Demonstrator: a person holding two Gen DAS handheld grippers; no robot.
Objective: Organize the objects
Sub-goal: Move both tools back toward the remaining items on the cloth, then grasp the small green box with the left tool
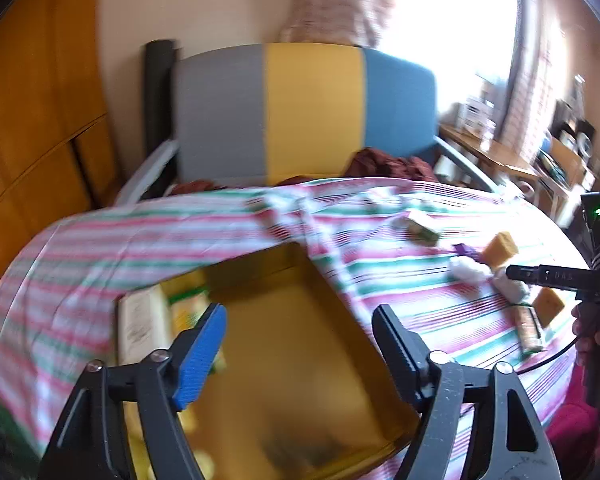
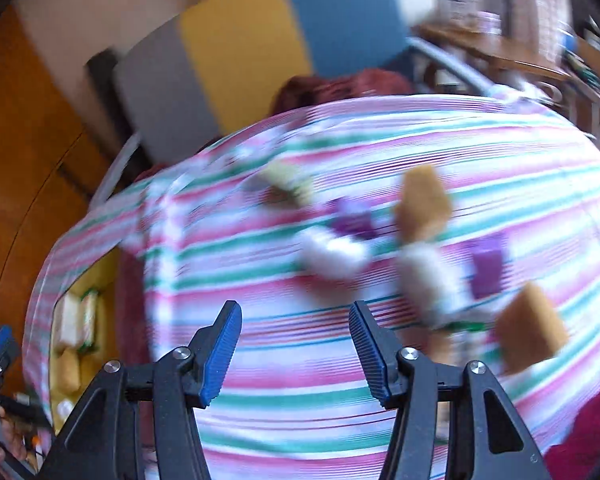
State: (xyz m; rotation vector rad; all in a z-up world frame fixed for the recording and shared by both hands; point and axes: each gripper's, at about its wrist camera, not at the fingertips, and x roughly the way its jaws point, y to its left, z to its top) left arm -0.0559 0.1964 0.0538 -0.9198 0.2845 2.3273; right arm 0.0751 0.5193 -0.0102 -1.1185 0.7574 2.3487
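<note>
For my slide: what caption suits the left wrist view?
Open left gripper over a yellow open-top box on a striped tablecloth.

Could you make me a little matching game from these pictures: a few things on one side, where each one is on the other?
Things:
1. yellow tray
2. sponge
3. dark red cloth
4. left gripper

Places:
A. heaped behind the table, by the chair
B. lying on the striped tablecloth
C. hovering over the tray, jaws apart
D. at the table's left side, holding packets

Pairs: 1-D, 2-B, 3-A, 4-C
</note>
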